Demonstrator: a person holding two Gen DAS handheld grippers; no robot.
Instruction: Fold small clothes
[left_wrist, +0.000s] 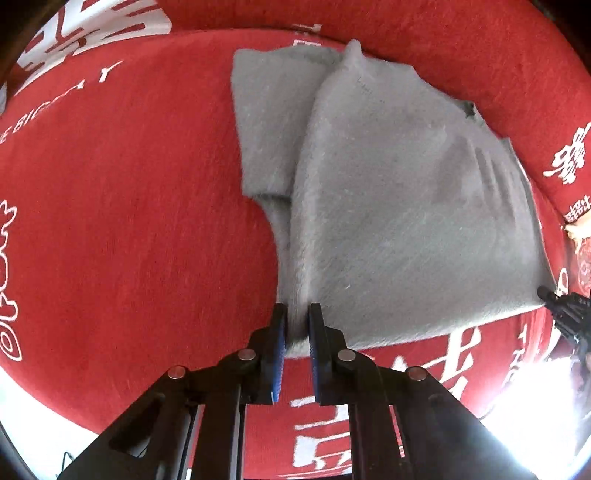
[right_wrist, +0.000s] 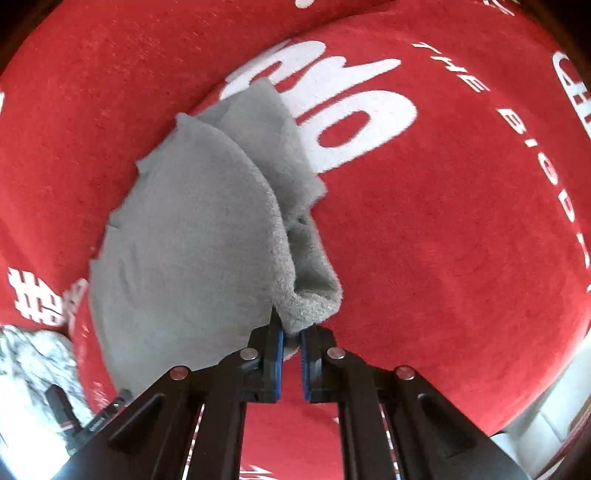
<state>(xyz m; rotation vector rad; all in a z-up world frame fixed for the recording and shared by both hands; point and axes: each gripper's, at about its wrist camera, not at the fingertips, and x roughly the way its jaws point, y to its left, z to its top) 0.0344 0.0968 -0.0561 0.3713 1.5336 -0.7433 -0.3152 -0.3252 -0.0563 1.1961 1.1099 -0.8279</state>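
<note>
With each hand-held gripper, left (left_wrist: 296, 325) and right (right_wrist: 291, 334), pinching a corner of the grey garment (left_wrist: 388, 206), I'd keep tension even while folding over the red cloth (left_wrist: 129, 221).

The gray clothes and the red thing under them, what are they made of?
The gray garment looks like soft fleece or plush knit: matte, with fuzzy nap and a nubbly edge. The red cover beneath looks like short-pile velvety fabric with white printed lettering. The exact fibres cannot be told.
</note>
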